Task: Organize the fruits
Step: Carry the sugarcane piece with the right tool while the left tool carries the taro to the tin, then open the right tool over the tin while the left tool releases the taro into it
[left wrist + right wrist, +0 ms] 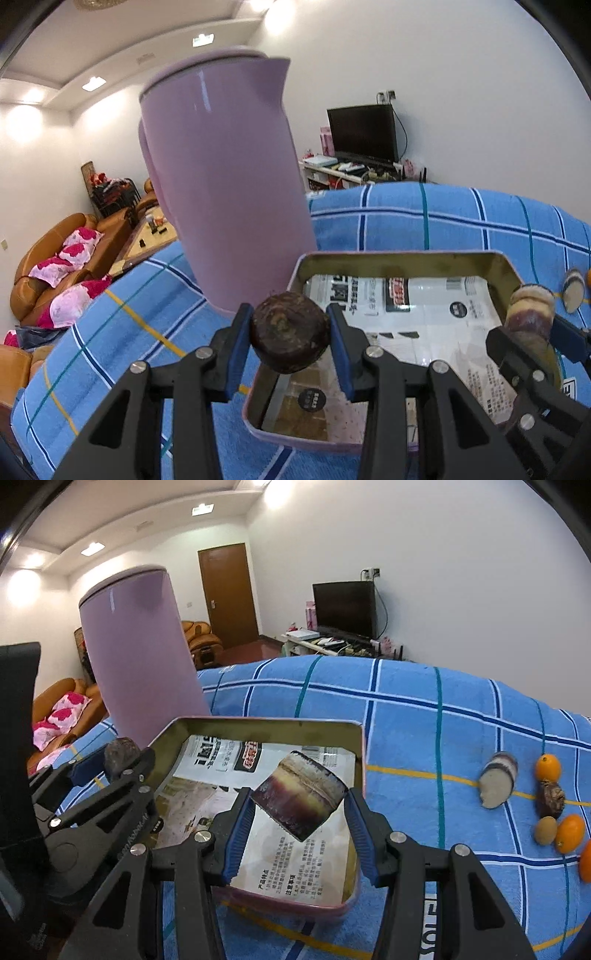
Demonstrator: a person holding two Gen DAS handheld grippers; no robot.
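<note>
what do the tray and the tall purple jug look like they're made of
Tray: likely thin tin-plate metal, with a dull brass-toned inner wall, a rolled rim and a newspaper lining. Purple jug: probably glossy moulded plastic, smooth with bright light streaks; coated metal can't be excluded.

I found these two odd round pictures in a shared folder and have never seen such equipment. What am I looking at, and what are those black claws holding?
There is no robot here: a person holds one two-finger gripper in each hand, and each has a wide-angle camera looking along its fingers. That lens bends the room.

The left camera's picture shows the left gripper shut on a dark brown round fruit. The right camera's picture shows the right gripper shut on a short piece of sugarcane.

Both are held above an open metal tin lined with printed paper, which sits on a blue checked cloth. A tall lilac jug stands behind the tin.

To the right on the cloth lie more fruits: another cane piece, small orange fruits, and a dark round one.

The job appears to be gathering fruit into the tin.
</note>
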